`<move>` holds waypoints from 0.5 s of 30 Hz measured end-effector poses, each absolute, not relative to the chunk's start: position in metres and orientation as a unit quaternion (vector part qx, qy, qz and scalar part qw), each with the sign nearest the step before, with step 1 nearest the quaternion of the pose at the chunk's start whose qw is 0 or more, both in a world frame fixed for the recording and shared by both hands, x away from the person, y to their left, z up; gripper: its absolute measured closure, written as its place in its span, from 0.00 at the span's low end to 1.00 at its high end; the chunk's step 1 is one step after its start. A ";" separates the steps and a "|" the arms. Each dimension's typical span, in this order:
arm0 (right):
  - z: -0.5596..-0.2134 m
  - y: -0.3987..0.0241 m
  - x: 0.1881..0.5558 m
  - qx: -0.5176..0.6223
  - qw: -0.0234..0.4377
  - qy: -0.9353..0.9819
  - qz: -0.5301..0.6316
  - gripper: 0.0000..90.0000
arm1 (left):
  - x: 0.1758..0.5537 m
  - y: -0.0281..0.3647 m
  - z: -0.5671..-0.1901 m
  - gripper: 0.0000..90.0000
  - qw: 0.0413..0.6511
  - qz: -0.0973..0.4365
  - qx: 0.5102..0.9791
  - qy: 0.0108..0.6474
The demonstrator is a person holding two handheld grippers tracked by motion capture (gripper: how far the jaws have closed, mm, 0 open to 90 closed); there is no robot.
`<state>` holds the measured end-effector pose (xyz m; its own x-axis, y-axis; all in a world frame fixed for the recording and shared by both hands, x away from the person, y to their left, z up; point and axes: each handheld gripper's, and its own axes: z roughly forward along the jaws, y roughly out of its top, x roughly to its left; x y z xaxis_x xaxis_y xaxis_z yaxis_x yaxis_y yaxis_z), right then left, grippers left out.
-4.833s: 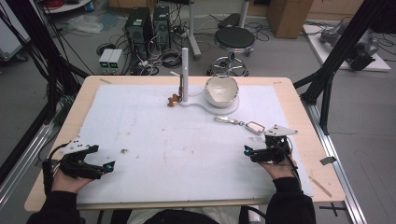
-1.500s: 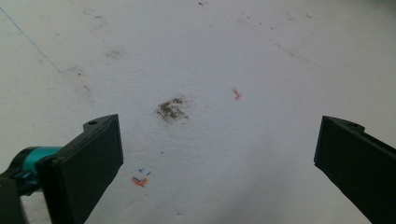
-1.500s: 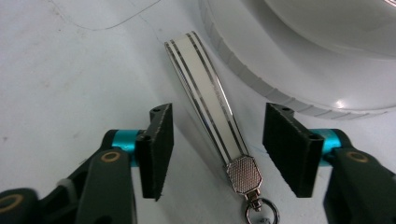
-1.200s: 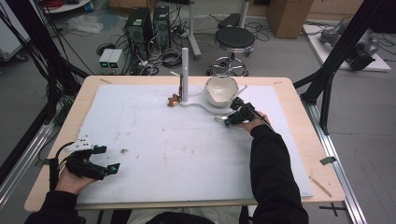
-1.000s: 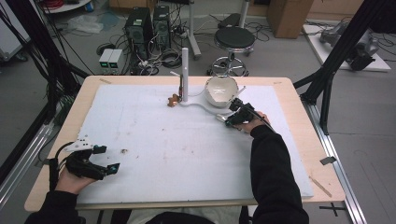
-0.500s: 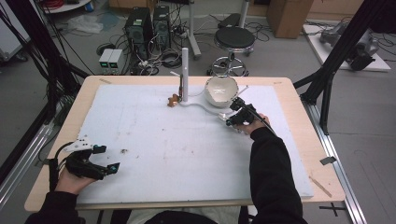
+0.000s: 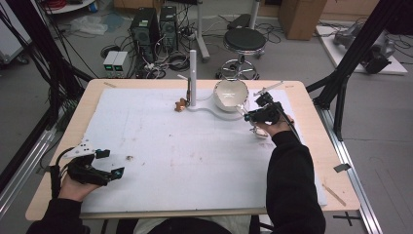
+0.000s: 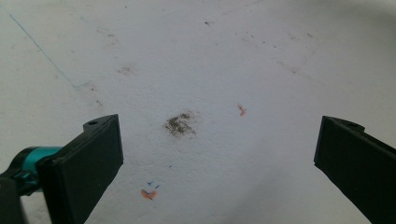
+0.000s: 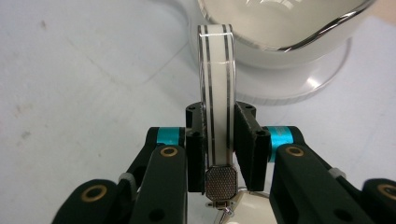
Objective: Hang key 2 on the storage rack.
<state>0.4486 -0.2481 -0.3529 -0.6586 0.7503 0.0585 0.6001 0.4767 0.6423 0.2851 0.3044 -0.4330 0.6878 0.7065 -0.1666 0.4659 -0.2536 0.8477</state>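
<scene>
White stained sheet (image 7: 195, 161) on wooden table (image 7: 311, 97), left gripper (image 8: 215, 154) gaping empty, right gripper (image 9: 219, 149) clamping striped handle (image 9: 215, 93), stool (image 7: 245, 41) behind.

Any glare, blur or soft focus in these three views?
High view: soft overall, even light. Right gripper view: sharp on the striped handle clamped in the right tool, glare on the bowl rim. Left gripper view: left tool open, mat stains slightly soft.

The left gripper (image 8: 219, 163) holds its two black jaws wide apart above a white worktop (image 8: 196, 60). Between them lies a dark smudge (image 8: 180, 123), with a small orange mark (image 8: 241, 110) beside it and an orange-and-blue mark (image 8: 149, 191) nearer the left-hand jaw.
</scene>
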 end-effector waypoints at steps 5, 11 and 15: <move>-0.332 -0.253 0.440 0.402 0.140 0.838 0.342 0.84 | 0.287 0.304 -0.433 0.02 0.486 0.126 0.780 0.374; -0.307 -0.244 0.434 0.381 0.149 0.839 0.360 0.84 | 0.287 0.302 -0.432 0.02 0.489 0.130 0.779 0.371; -0.296 -0.232 0.435 0.368 0.157 0.840 0.367 0.84 | 0.288 0.302 -0.433 0.02 0.485 0.130 0.781 0.371</move>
<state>0.4345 -0.2322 -0.2965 -0.6793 0.7338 0.0064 0.5030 0.4592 0.7322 0.2877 0.3015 -0.4325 0.6911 0.7055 -0.1569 0.4535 -0.2542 0.8542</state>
